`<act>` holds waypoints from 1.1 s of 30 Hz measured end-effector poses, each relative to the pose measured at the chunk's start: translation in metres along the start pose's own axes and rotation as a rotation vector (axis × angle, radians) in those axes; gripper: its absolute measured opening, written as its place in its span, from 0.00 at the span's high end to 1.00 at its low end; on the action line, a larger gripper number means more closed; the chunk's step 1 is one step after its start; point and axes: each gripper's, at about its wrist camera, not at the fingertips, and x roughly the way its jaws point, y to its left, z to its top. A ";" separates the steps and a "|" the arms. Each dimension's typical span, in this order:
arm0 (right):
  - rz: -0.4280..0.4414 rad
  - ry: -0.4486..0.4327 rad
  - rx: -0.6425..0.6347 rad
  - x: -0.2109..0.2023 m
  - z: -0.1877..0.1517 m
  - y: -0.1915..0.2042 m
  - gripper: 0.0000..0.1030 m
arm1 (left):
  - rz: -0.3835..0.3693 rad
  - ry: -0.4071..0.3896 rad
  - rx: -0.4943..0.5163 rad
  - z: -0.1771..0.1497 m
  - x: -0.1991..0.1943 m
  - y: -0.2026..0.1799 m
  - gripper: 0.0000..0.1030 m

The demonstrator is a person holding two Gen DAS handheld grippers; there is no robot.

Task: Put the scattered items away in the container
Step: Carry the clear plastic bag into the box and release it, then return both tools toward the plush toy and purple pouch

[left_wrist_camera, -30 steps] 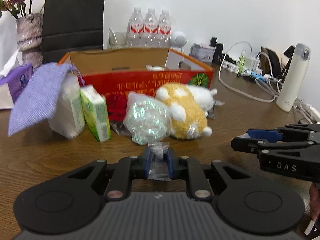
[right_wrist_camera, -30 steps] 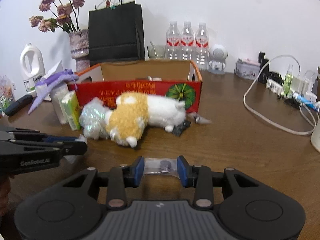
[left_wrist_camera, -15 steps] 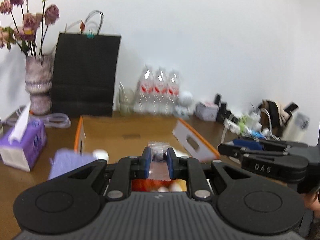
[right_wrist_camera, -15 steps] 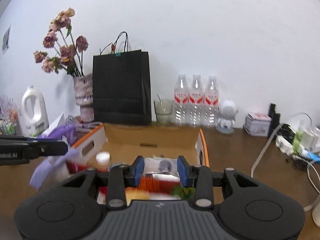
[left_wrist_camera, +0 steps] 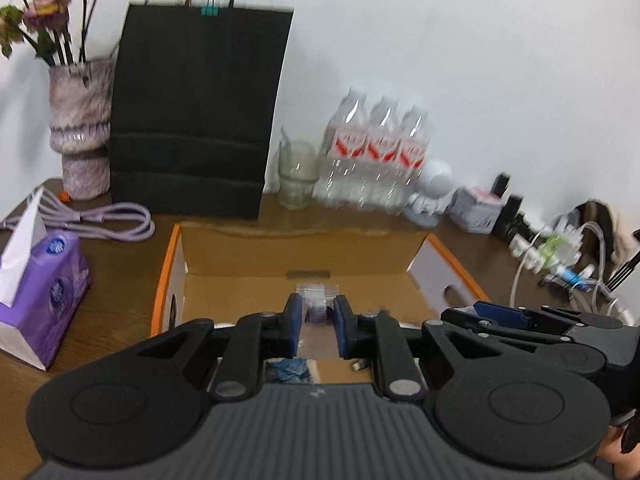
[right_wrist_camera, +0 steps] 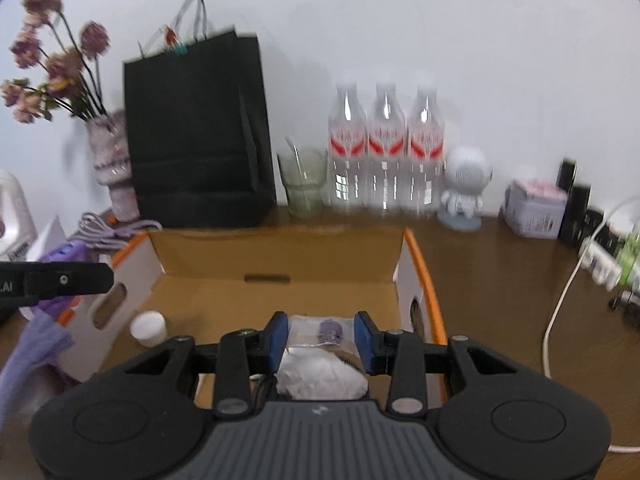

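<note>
Clear film packet [left_wrist_camera: 316, 300]: pinched between left gripper [left_wrist_camera: 316, 322] fingers, above cardboard box [left_wrist_camera: 304, 280]; light, limp, slippery; best held mid-body.
Clear bag with dark bit [right_wrist_camera: 322, 332]: pinched between right gripper [right_wrist_camera: 322, 338] fingers, above same box; light, soft.
Box floor: white cap [right_wrist_camera: 148, 328], white wad [right_wrist_camera: 320, 376] visible.
Hidden: near box wall, packet contents blurred.

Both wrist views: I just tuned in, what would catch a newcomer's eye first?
The open cardboard box with orange edges fills the middle of both views, right below the grippers. Each gripper pinches a small clear packet over it: the left gripper a narrow one, the right gripper a wider one with a dark bit inside. Behind the box stand a black bag and three bottles.
</note>
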 end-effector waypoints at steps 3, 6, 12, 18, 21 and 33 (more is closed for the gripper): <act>-0.013 0.040 0.000 0.017 -0.006 -0.001 0.66 | 0.013 0.042 -0.002 -0.005 0.018 0.000 0.83; -0.018 0.065 0.021 0.029 -0.008 -0.004 0.66 | 0.036 0.080 0.000 -0.009 0.034 0.000 0.83; -0.018 0.124 0.016 0.042 -0.006 -0.002 0.36 | 0.052 0.149 0.000 -0.013 0.053 -0.006 0.24; -0.047 0.107 -0.007 0.031 -0.007 -0.001 0.02 | 0.068 0.075 0.021 -0.007 0.035 -0.009 0.00; -0.047 0.097 -0.001 0.023 -0.007 -0.003 0.00 | 0.074 0.059 0.038 -0.006 0.027 -0.014 0.00; -0.042 0.031 -0.027 -0.030 -0.005 0.000 0.00 | 0.022 -0.030 0.053 -0.011 -0.033 -0.017 0.00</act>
